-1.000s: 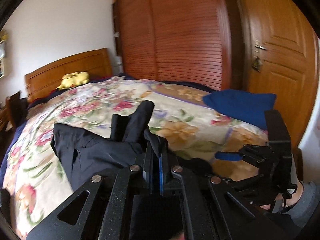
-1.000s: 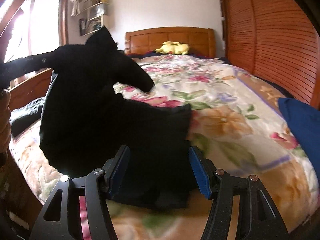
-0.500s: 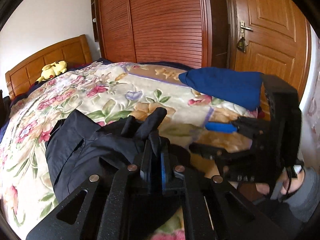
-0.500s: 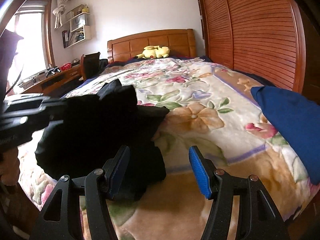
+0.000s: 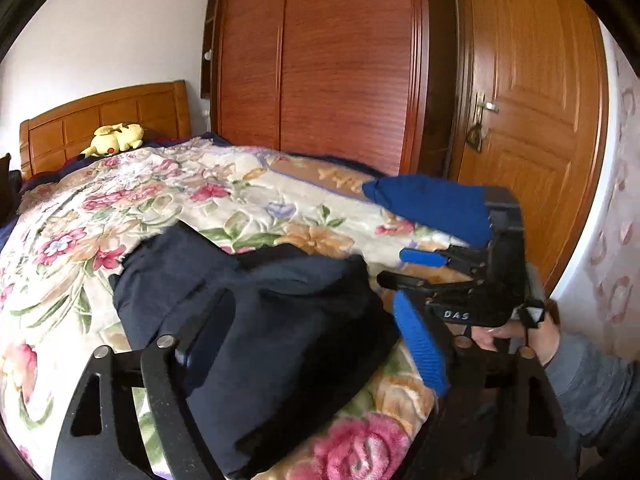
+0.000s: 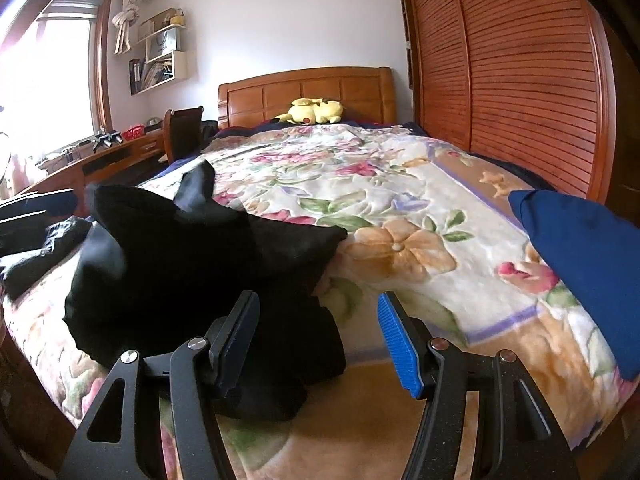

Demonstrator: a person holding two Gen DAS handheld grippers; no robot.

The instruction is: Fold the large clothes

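A dark navy garment (image 5: 280, 320) lies bunched on the floral quilt (image 5: 168, 204) near the bed's foot. My left gripper (image 5: 312, 340) is over it. Its jaws are opening, and the cloth sits between them with neither pad pressing on it. In the right wrist view the same garment (image 6: 180, 264) looks black, with one corner sticking up. My right gripper (image 6: 318, 336) is open just above the quilt at the garment's right edge and holds nothing. In the left wrist view a hand (image 5: 536, 336) holds the right gripper (image 5: 424, 276) at the right.
A blue folded cloth or cushion (image 6: 584, 264) lies at the bed's right edge. A yellow plush toy (image 6: 316, 110) rests by the headboard. A second dark cloth (image 6: 36, 248) is at the left edge, beside a desk and chair (image 6: 184, 132). A slatted wardrobe (image 5: 344, 60) and door (image 5: 532, 120) stand to the right.
The left gripper has gone from shut on the garment to wide open, and it has come nearer the bed's foot. The lifted cloth has dropped onto the quilt. The right gripper has stayed open.
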